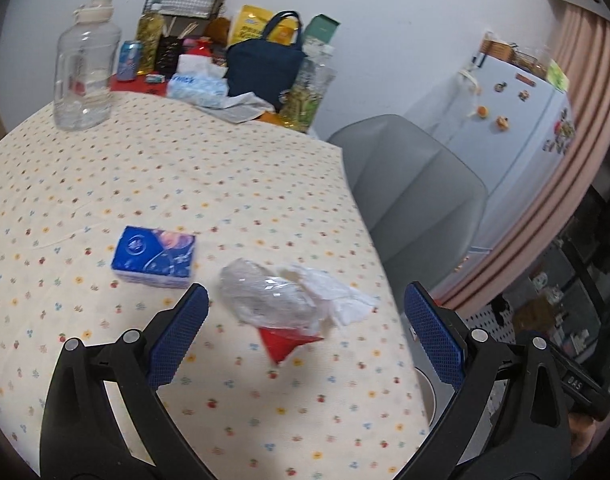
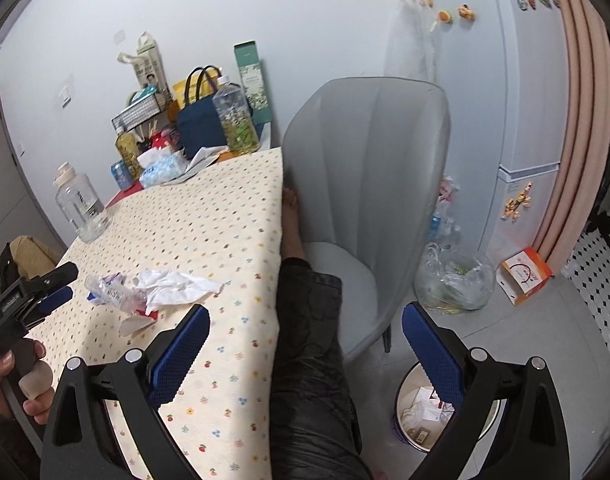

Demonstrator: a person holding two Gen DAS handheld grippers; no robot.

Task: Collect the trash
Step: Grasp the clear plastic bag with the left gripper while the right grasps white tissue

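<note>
Left gripper (image 1: 305, 332): jaws wide apart, nothing between the blue pads; it hovers over the table, with the trash pile just ahead at 12 o'clock.
Right gripper (image 2: 305, 344): jaws wide apart, holding nothing; it hangs past the table's right edge, above the person's dark-trousered leg (image 2: 309, 320).
Trash pile: a crumpled clear plastic wrapper (image 1: 261, 296), a white crumpled tissue (image 1: 337, 292) touching it at its 3 o'clock, and a red scrap (image 1: 283, 344) tucked under its near edge at 6 o'clock. In the right wrist view the pile lies at 10 o'clock.
Tissue pack (image 1: 155, 256): blue, flat on the cloth, near the wrapper at its 9 o'clock, apart from it.
Table (image 1: 185, 168): covered by a cream cloth with small flower prints.
Water jug (image 1: 85, 68): clear, upright, far at 11 o'clock.
Chair (image 2: 369, 168): grey, beside the table's right edge.
Waste bin (image 2: 417, 416): on the floor at 5 o'clock in the right wrist view, paper scraps inside.
</note>
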